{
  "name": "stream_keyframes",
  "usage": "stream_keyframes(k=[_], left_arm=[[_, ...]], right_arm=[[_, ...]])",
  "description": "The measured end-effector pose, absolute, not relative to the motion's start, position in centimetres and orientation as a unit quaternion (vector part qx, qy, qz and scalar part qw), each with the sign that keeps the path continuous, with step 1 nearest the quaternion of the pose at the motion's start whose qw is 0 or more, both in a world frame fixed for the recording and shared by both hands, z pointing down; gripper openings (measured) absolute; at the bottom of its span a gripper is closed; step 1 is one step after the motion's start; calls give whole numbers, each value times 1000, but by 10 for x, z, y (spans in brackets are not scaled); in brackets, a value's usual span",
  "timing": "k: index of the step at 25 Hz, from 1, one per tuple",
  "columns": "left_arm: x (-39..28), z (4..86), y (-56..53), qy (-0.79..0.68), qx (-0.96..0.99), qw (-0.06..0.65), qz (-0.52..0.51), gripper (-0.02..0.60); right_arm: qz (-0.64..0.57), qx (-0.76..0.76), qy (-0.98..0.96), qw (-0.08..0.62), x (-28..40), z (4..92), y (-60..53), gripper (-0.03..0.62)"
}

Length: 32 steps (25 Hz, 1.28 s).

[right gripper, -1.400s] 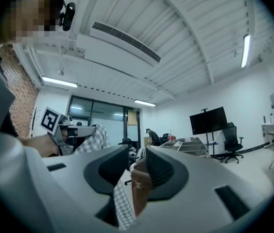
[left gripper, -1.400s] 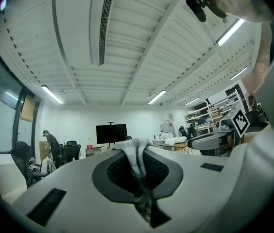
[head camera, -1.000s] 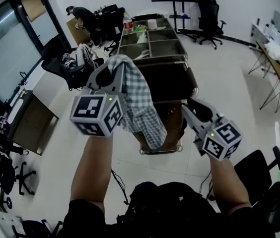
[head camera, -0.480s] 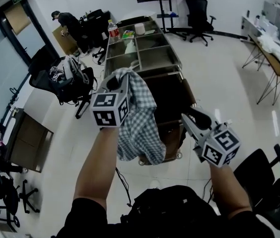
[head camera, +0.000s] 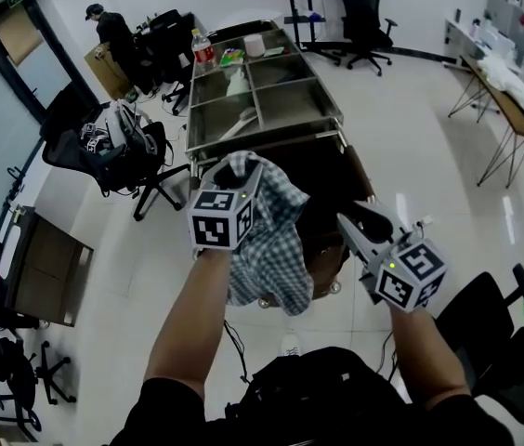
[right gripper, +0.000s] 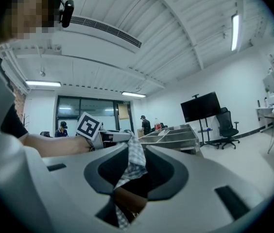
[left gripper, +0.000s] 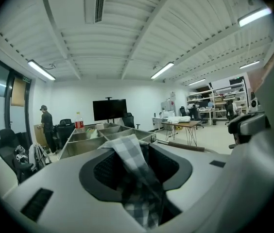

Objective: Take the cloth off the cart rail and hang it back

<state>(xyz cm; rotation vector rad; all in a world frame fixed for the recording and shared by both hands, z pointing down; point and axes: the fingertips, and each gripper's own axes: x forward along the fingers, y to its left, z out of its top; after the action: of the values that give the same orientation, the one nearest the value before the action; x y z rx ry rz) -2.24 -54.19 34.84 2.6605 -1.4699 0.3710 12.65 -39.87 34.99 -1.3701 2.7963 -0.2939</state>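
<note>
A blue-and-white checked cloth drapes over my left gripper and hangs down in front of the near end of the steel cart. This is just below the cart's end rail. In the left gripper view the cloth runs as a strip through the gap of the left gripper. Its jaws are opening and stand apart round the fabric. My right gripper is held to the right of the cloth, open and empty. From the right gripper the cloth shows hanging farther off.
The cart's trays hold a bottle and small items. A dark brown bin hangs at the cart's near end. An office chair with bags stands left, a folding table right, a black chair by my right arm. A person stands far left.
My left gripper has carried the cloth to the right and nearer the cart's end rail. The cloth now hangs lower over the cart's end. The right gripper has hardly moved.
</note>
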Motion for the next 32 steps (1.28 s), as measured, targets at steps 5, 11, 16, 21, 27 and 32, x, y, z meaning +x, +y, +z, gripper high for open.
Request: stream_keyframes(k=[5, 11, 16, 21, 27, 32], left_arm=[[-22, 375, -518, -441, 873, 121, 172, 253], [-32, 377, -489, -456, 864, 130, 167, 252], [-37, 387, -457, -468, 855, 142, 173, 253], [-41, 388, -422, -493, 843, 130, 169, 253], [-47, 361, -374, -517, 846, 83, 98, 252], [-51, 340, -330, -519, 853, 42, 37, 189]], right_arm=[[-97, -430, 898, 3, 122, 351, -394, 121], [-96, -416, 904, 4, 119, 349, -376, 121], [-99, -402, 910, 2, 119, 353, -350, 121], [-103, -390, 915, 2, 125, 359, -324, 121], [-97, -365, 926, 8, 117, 354, -296, 121], [-92, -348, 933, 24, 103, 350, -280, 123]])
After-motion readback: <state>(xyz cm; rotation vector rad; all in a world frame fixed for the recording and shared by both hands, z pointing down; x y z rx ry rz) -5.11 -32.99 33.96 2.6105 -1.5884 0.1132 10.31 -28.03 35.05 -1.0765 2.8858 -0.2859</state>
